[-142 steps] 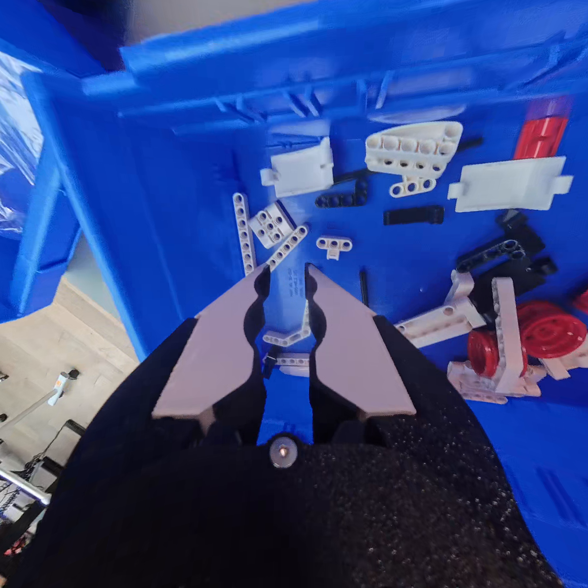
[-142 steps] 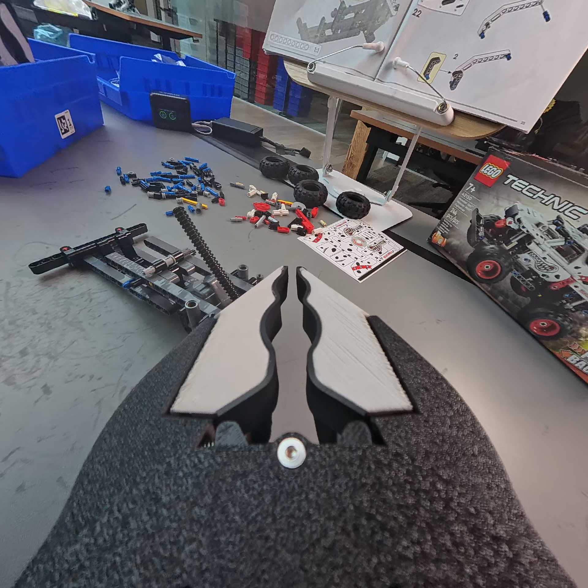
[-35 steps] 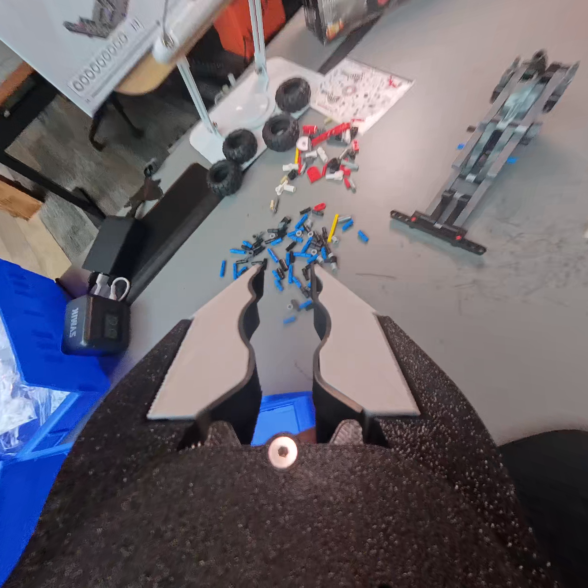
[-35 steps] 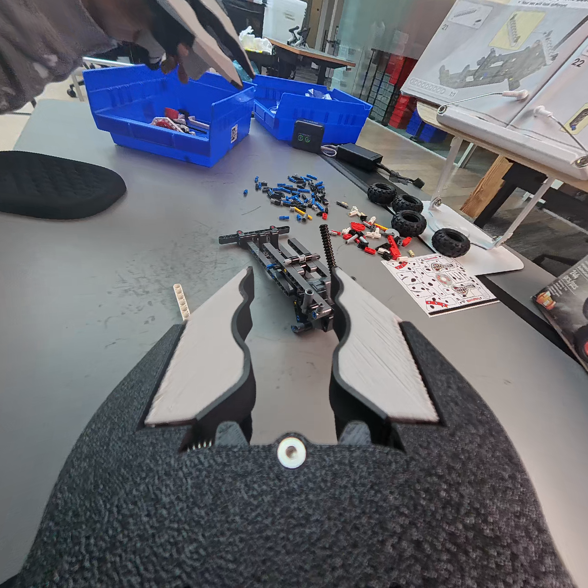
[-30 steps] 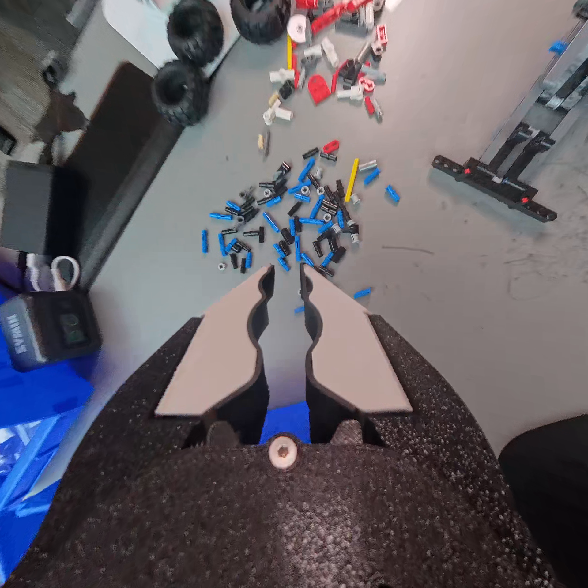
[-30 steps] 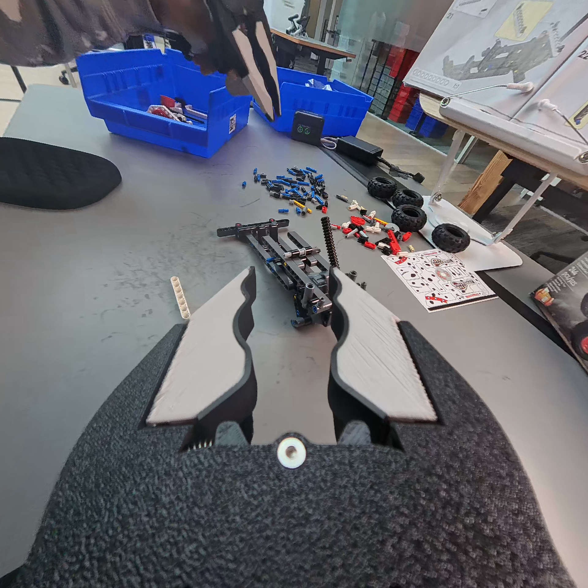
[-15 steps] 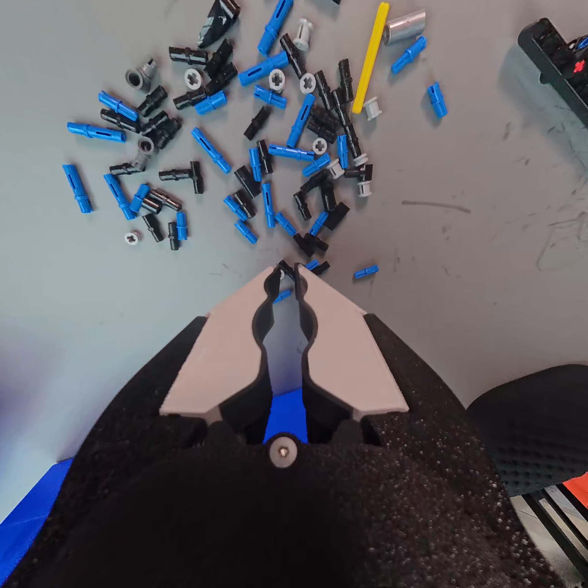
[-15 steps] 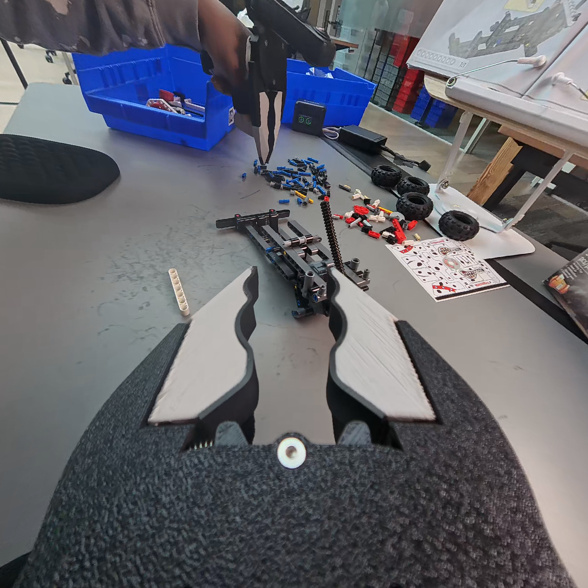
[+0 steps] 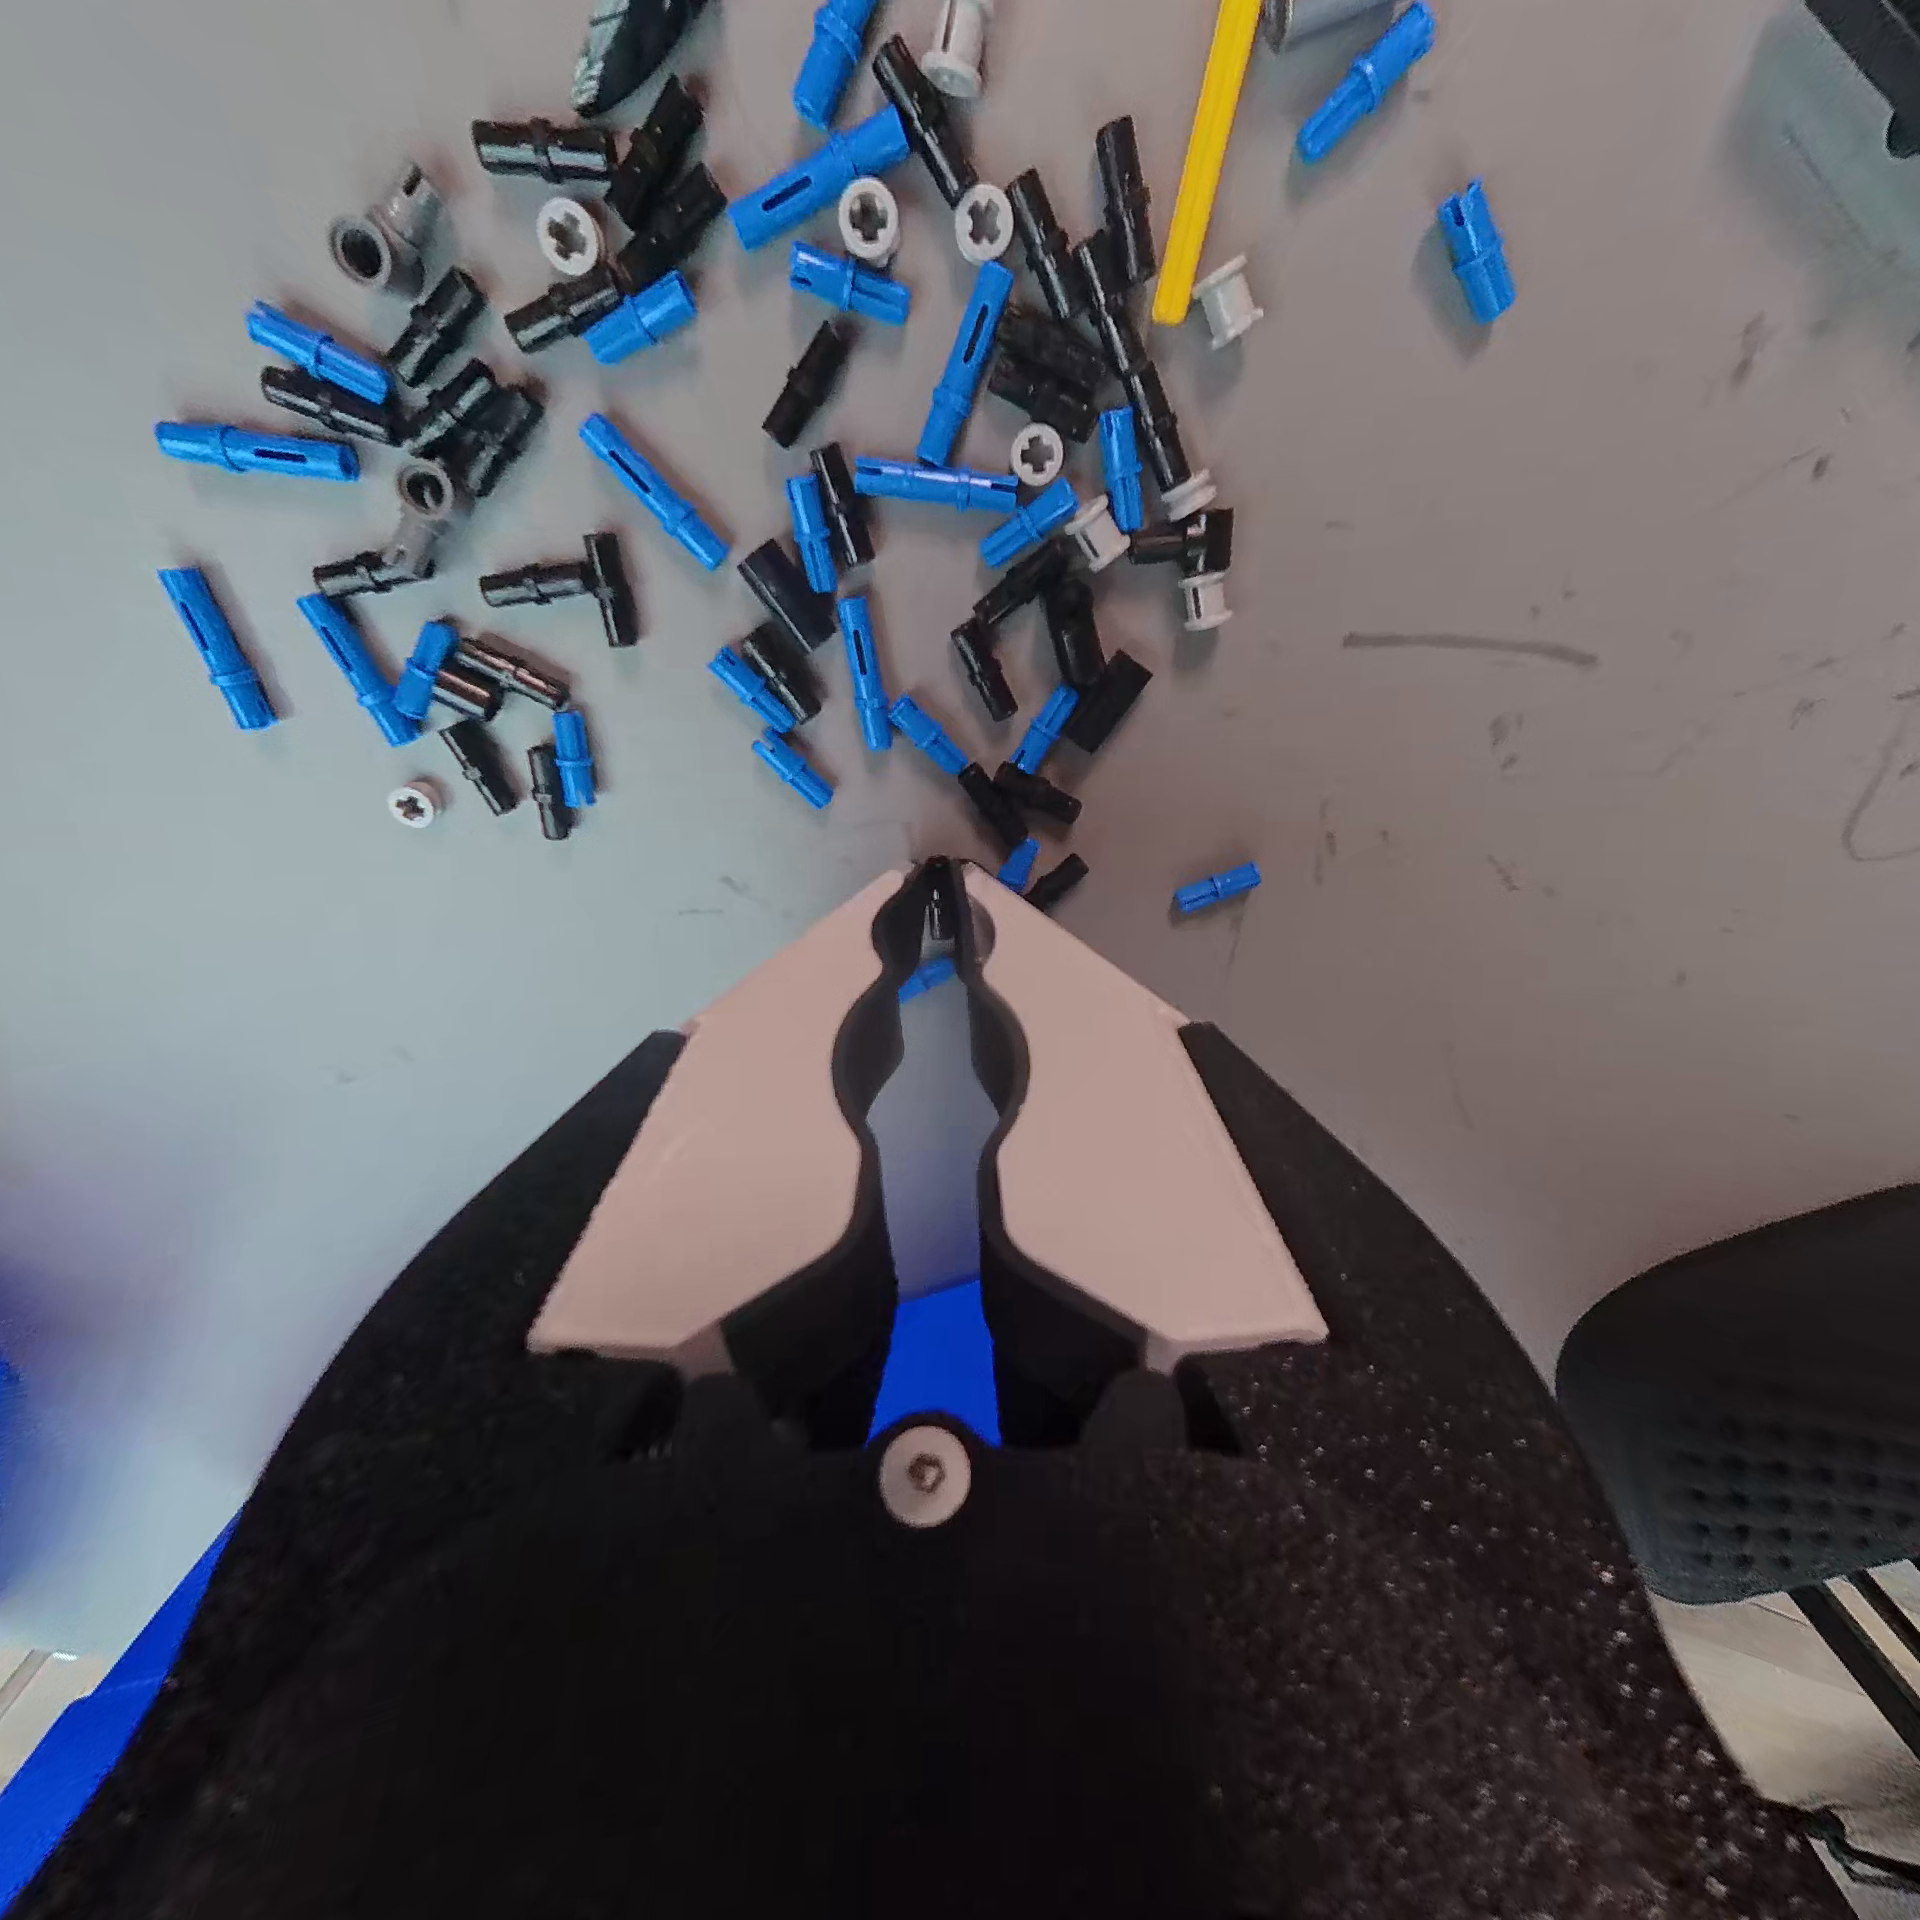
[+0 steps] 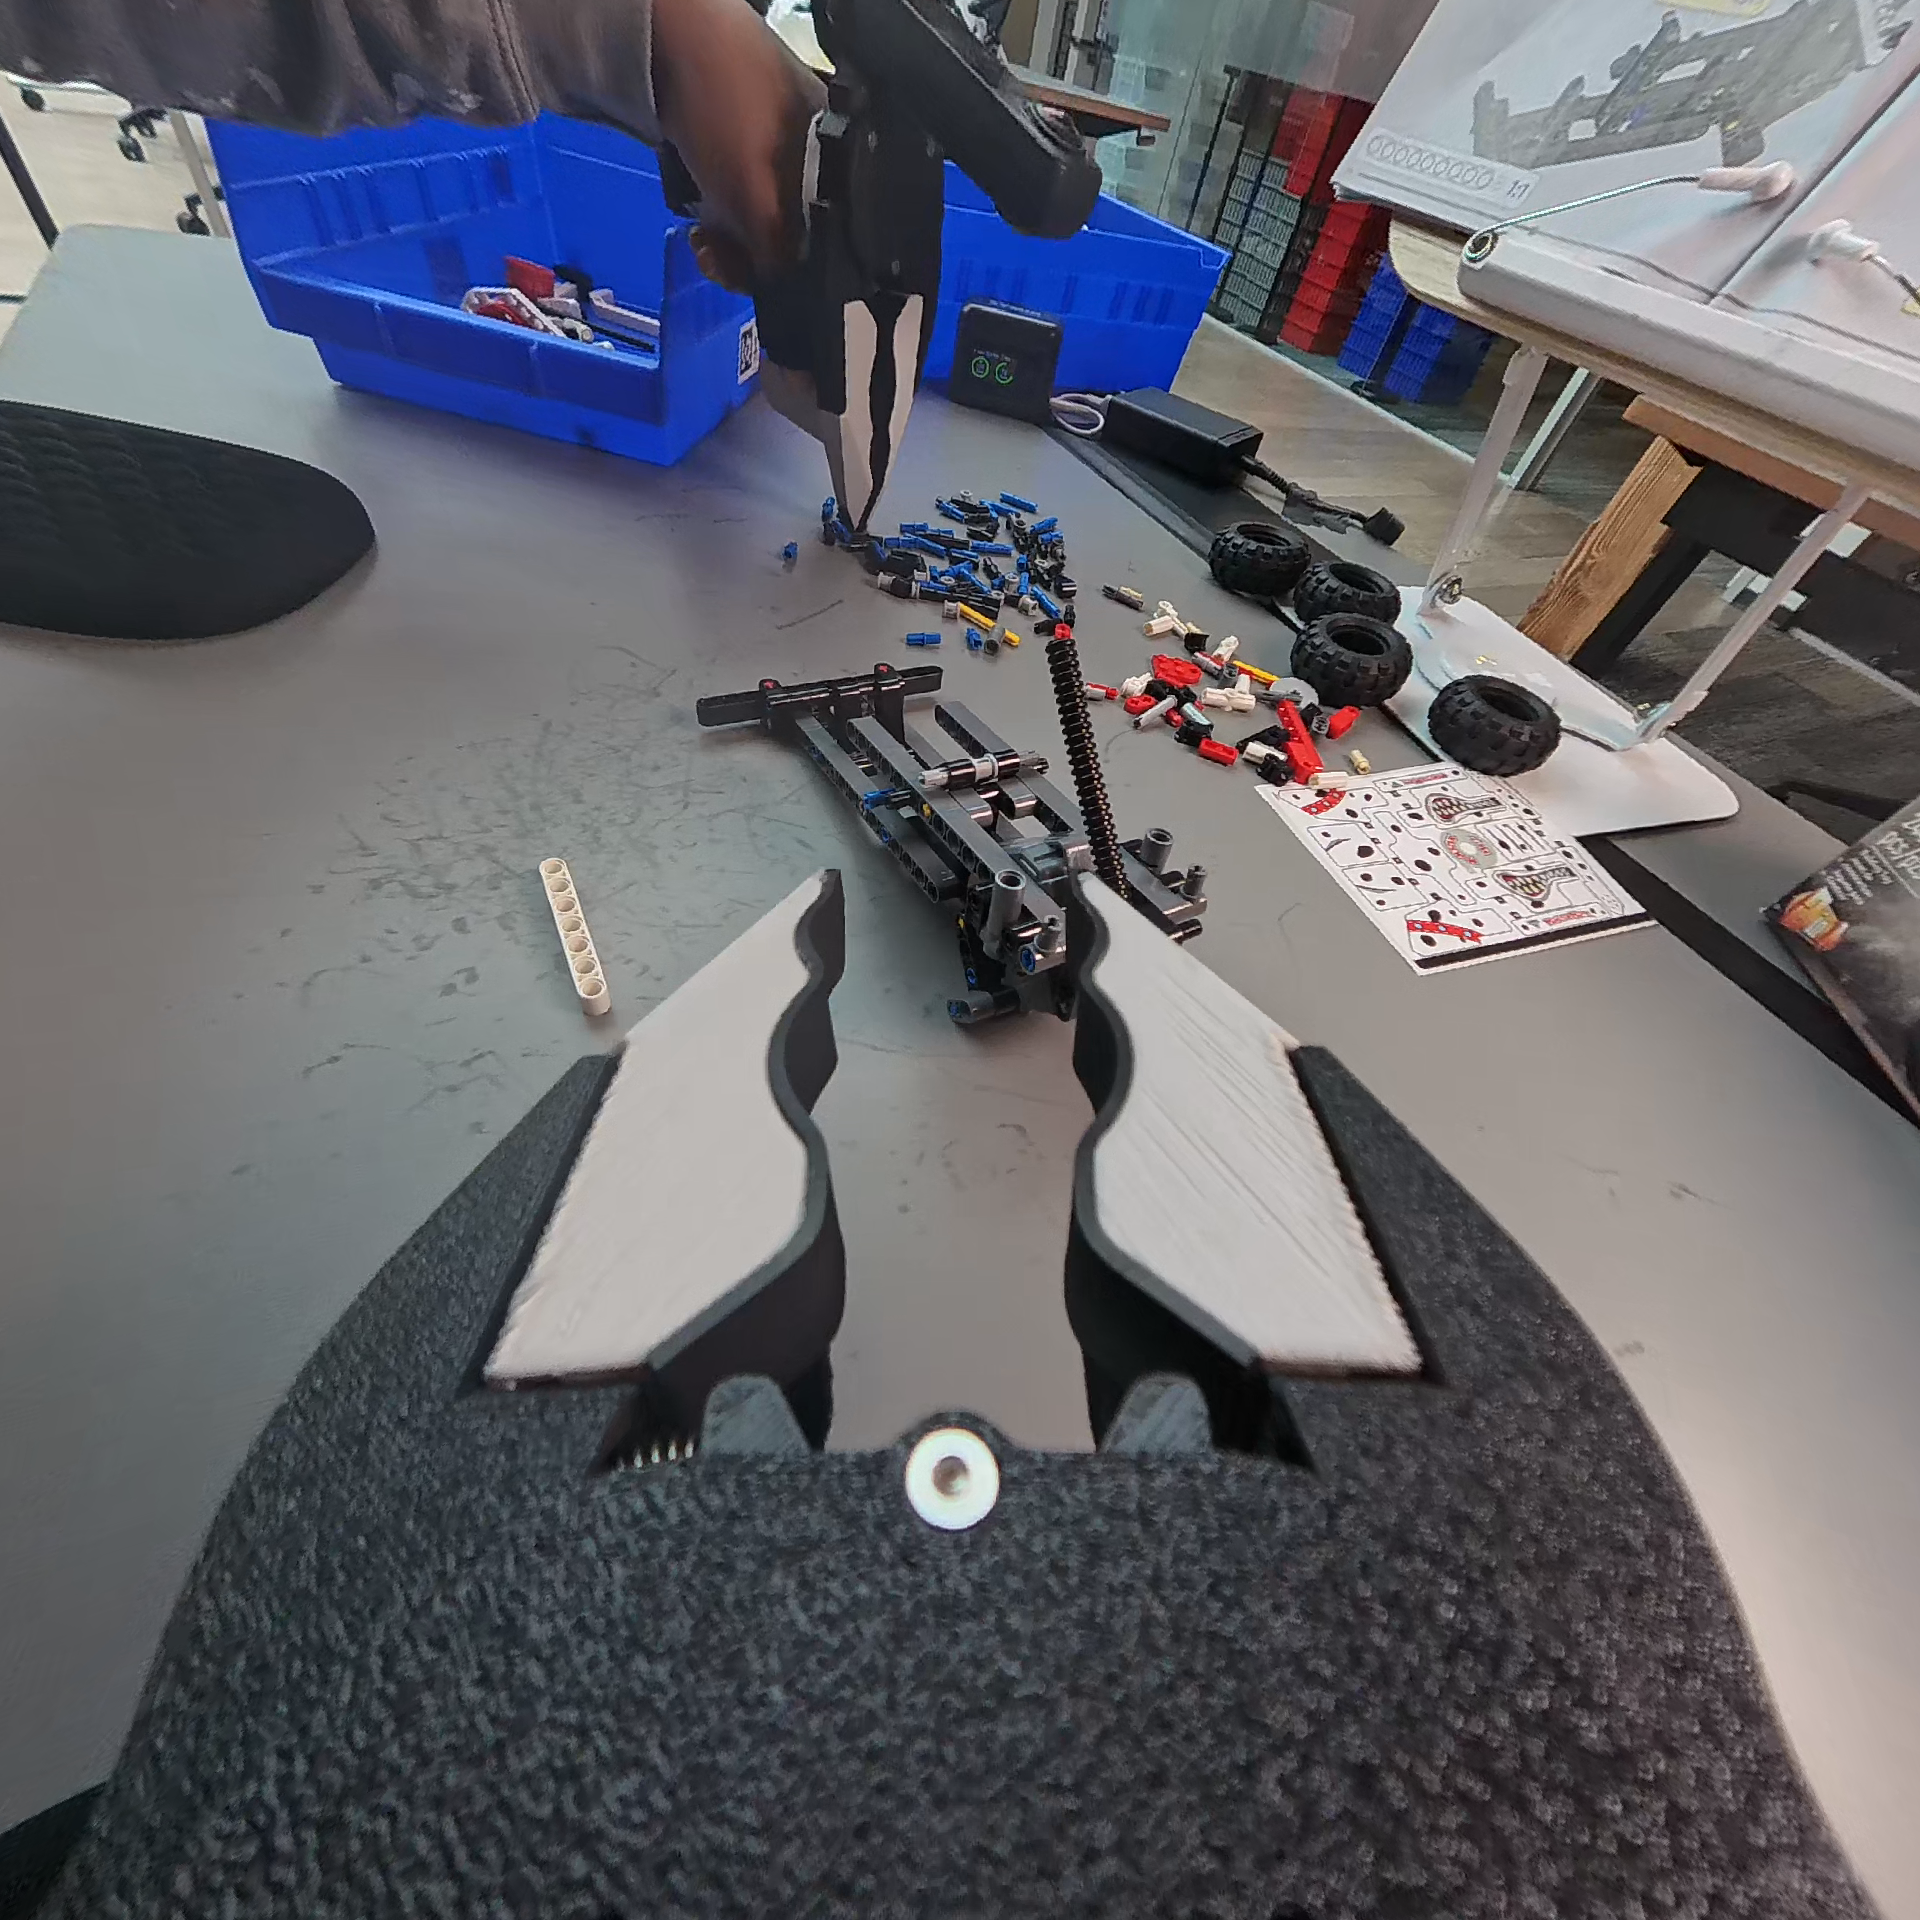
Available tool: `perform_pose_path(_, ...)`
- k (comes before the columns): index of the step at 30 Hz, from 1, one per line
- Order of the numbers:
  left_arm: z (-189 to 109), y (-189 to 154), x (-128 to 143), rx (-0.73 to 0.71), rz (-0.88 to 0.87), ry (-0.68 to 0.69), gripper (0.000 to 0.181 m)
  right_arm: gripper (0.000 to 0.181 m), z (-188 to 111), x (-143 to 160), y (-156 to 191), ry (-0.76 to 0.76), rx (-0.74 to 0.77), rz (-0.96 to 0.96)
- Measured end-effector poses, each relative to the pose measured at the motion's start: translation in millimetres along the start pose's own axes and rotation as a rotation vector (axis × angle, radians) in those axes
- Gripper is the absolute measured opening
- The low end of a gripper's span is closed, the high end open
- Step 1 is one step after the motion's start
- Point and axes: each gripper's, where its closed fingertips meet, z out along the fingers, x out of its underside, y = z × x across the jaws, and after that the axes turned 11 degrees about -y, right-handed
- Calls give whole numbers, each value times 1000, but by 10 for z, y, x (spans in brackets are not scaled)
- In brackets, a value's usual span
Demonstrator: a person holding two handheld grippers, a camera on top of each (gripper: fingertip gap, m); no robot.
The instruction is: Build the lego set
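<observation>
Pinching a black pin (image 9: pixel 938 896) at the pile's near edge, your left tool (image 9: pixel 938 873) fetches a connector; your right tool (image 10: pixel 951 899) waits open near the chassis (image 10: pixel 935 821).

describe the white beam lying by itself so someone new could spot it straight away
Start at the long dark chassis in the middle of the grey table. Look to its left, across bare tabletop, short of the pin pile. There lies the white beam: a slim straight strip with a row of round holes, lying alone and touching nothing, the only pale piece on that side.
</observation>
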Motion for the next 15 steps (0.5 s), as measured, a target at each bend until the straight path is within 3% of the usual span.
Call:
perform_pose_path(6, -26, 33, -18, -13, 10, -12, 6, 42, -3, 5, 1, 1, 0, 0)
perform_pose_path(9, -195, -38, -186, -11, 11, -108, 6, 42, -8, -15, -7, -8, 5, 4)
perform_pose_path(12, -425, -508, -471, 87, 43, -248, 4, 42, -10, -21, -16, -12, 8, 11)
perform_pose_path(15, -383, -1224, -533, 226, 138, -281, 5, 42, -6, -18, -11, -11, 7, 9)
